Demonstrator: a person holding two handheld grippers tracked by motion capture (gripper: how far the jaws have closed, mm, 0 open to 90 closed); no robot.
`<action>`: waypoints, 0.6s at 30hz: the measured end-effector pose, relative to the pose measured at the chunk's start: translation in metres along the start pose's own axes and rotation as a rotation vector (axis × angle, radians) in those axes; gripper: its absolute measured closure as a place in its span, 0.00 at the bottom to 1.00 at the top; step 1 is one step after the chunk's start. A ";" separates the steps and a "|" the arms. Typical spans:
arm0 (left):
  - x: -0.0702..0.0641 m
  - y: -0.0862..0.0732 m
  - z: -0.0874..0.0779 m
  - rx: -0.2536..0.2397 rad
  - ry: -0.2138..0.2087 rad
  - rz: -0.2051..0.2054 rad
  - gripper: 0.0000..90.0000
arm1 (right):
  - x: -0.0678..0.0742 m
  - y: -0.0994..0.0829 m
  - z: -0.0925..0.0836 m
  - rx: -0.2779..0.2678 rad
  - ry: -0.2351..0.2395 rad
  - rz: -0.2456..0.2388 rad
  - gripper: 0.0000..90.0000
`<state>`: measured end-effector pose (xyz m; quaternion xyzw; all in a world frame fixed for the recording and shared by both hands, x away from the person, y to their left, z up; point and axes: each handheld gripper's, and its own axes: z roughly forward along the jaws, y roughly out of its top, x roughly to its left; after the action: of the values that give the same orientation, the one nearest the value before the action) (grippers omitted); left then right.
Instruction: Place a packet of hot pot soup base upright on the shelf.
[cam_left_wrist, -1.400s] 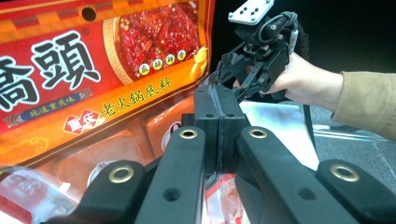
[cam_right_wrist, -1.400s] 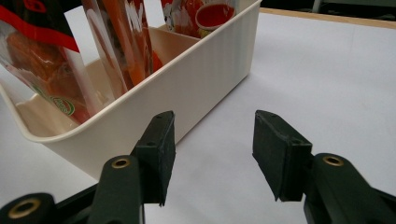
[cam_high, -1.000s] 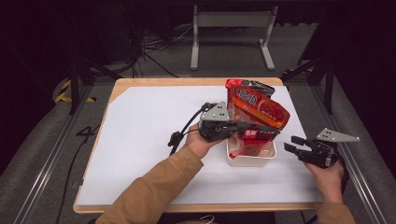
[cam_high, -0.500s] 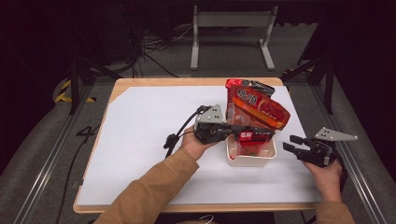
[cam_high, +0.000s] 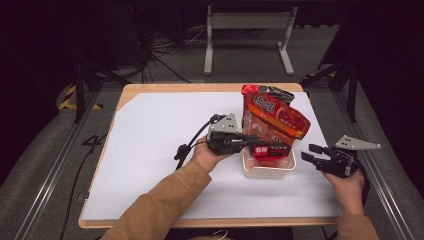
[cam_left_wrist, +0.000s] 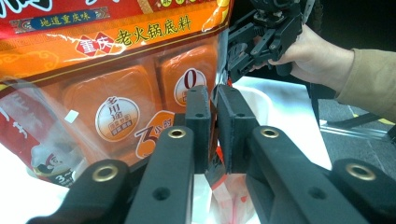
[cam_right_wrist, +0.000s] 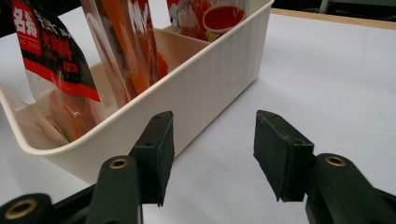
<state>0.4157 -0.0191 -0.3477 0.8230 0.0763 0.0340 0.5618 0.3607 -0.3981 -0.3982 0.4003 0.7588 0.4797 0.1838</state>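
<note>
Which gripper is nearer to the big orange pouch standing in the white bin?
Left. The left gripper has the orange pouch edge between its jaws; the right gripper waits beside the white bin.

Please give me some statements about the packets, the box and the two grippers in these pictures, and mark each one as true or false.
1. The white box stands on the table. True.
2. The left gripper has a packet edge between its jaws. True; the jaws have just been opening a little.
3. The right gripper holds a packet. False: its jaws stand apart with nothing between them, beside the box.
4. The box is empty. False: red and orange packets stand in it.
</note>
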 end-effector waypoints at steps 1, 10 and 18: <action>0.001 0.000 0.000 0.002 -0.004 0.001 0.89 | 0.000 0.000 0.000 -0.001 0.001 -0.001 0.53; -0.001 0.002 -0.007 -0.029 -0.027 -0.020 0.61 | 0.002 0.004 0.001 -0.008 0.006 -0.010 0.52; -0.004 0.009 -0.027 -0.059 -0.025 -0.047 0.41 | 0.006 0.011 0.001 -0.023 0.012 -0.029 0.48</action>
<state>0.4091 0.0015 -0.3295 0.8046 0.0875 0.0130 0.5872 0.3622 -0.3906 -0.3883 0.3844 0.7601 0.4880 0.1907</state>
